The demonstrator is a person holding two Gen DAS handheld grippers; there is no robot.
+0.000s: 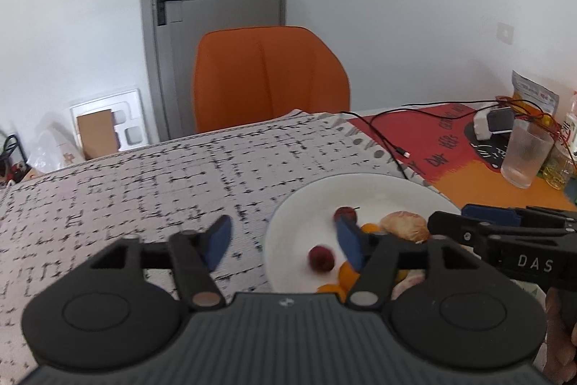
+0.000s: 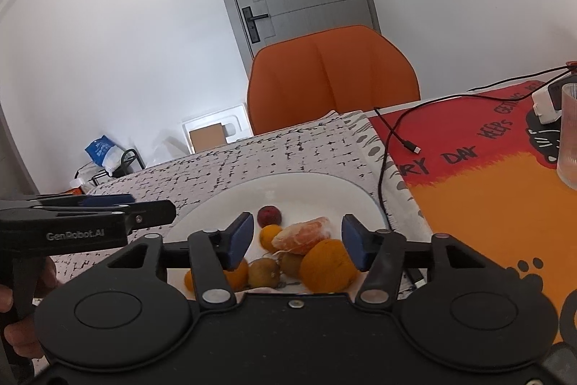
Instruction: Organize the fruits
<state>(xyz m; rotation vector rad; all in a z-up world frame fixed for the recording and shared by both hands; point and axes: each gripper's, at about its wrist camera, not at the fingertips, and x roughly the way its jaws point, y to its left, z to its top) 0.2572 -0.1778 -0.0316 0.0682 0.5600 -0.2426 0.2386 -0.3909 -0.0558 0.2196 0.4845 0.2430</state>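
tabletop (image 2: 288,150): patterned cloth under the plate, probably to keep fruit from rolling off
plate (image 2: 306,186): white, gathers the fruit near both tools
fruit (image 2: 326,264): oranges, peeled segments and small red ones clustered at the plate's near side
right hand-held gripper (image 2: 294,240): jaws apart, empty, fruit just beyond
left hand-held gripper (image 1: 285,240): jaws apart, empty, red fruit (image 1: 320,258) between its pads, untouched

Two close wrist views, tilted down, sharing the white plate (image 1: 288,230).
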